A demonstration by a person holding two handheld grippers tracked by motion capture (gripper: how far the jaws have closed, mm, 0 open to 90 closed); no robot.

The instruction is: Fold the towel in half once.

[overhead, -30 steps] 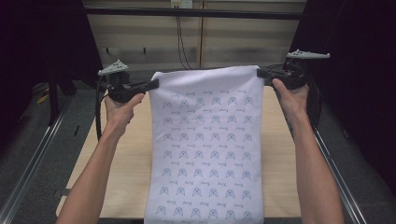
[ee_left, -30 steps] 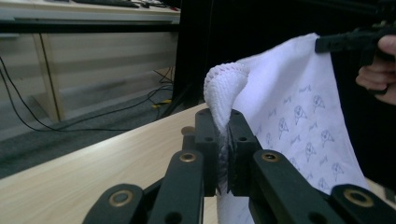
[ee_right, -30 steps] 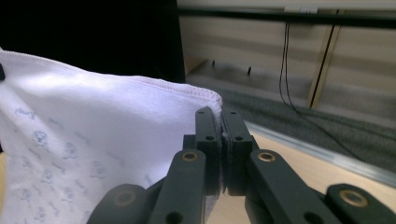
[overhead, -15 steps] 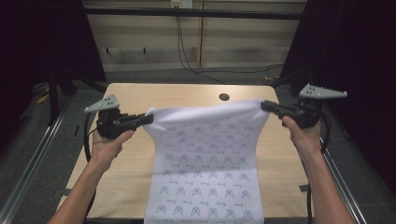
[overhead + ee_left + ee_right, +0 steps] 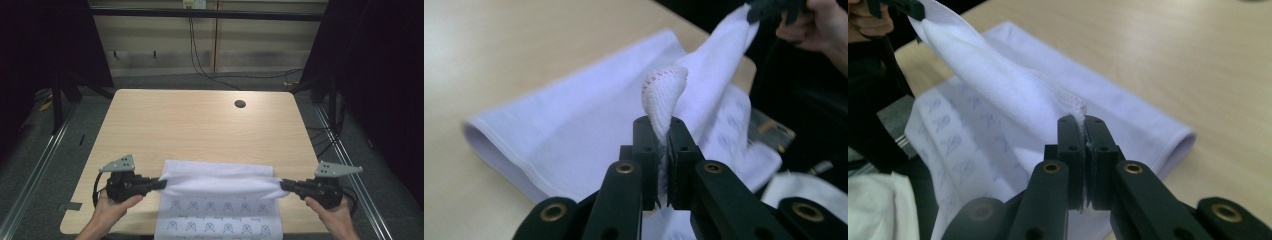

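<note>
A white towel [image 5: 220, 181] printed with small blue marks lies folded over at the table's near edge, its upper layer stretched between both grippers. My left gripper [image 5: 161, 184] is shut on the towel's left corner [image 5: 663, 95], which pokes up between the jaws. My right gripper [image 5: 283, 185] is shut on the right corner [image 5: 1079, 111]. In the left gripper view the towel [image 5: 589, 120] sags to the table and the other hand holds the far corner at the top right. The patterned side [image 5: 955, 145] faces up below the fold in the right gripper view.
The light wooden table [image 5: 200, 125] has a round cable hole [image 5: 240, 104] near its far right. Metal rails run along both sides of the table. Cables hang down the back wall. The towel's near end drops over the front edge.
Both grippers have come down and toward the near edge, carrying the towel's top edge with them. The raised towel has folded over onto its own lower part.
</note>
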